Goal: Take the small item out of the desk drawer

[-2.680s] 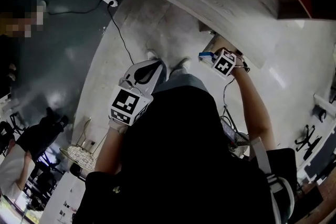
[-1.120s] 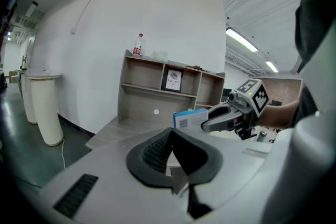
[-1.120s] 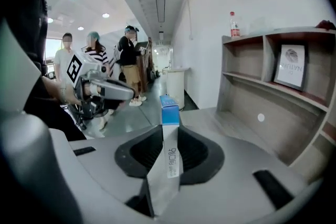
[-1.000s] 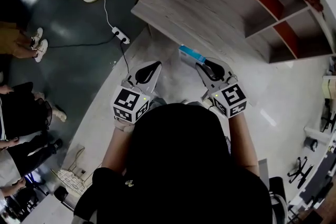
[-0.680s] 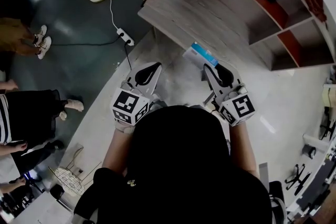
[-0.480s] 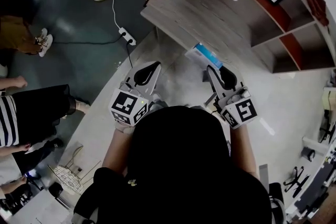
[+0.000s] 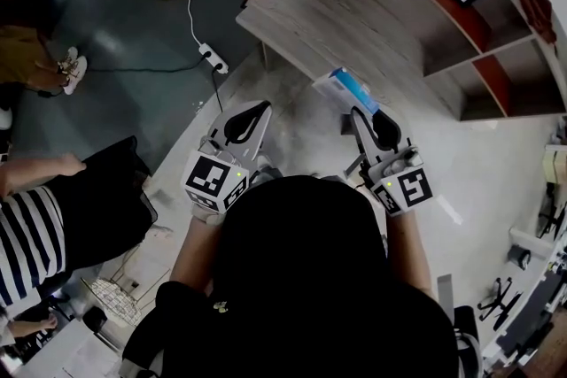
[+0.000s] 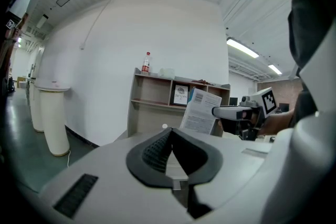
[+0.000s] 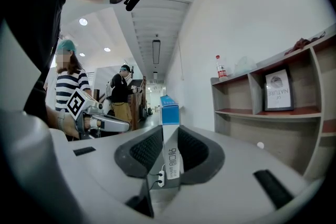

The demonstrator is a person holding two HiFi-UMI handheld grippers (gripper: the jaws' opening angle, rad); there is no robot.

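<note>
Head view, right claw (image 7: 358, 112) clamping small box (image 7: 345, 89), near end hidden

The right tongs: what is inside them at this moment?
A thin blue and white box stands clamped between the pads of the right tongs. Its rear end is covered by the body of the tongs.

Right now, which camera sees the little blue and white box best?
The left gripper view: the box turns its whole printed white face toward it. The right gripper view sees only its thin edge, clamped by the right gripper. The head view shows it small, from above, at that gripper's tip.
</note>
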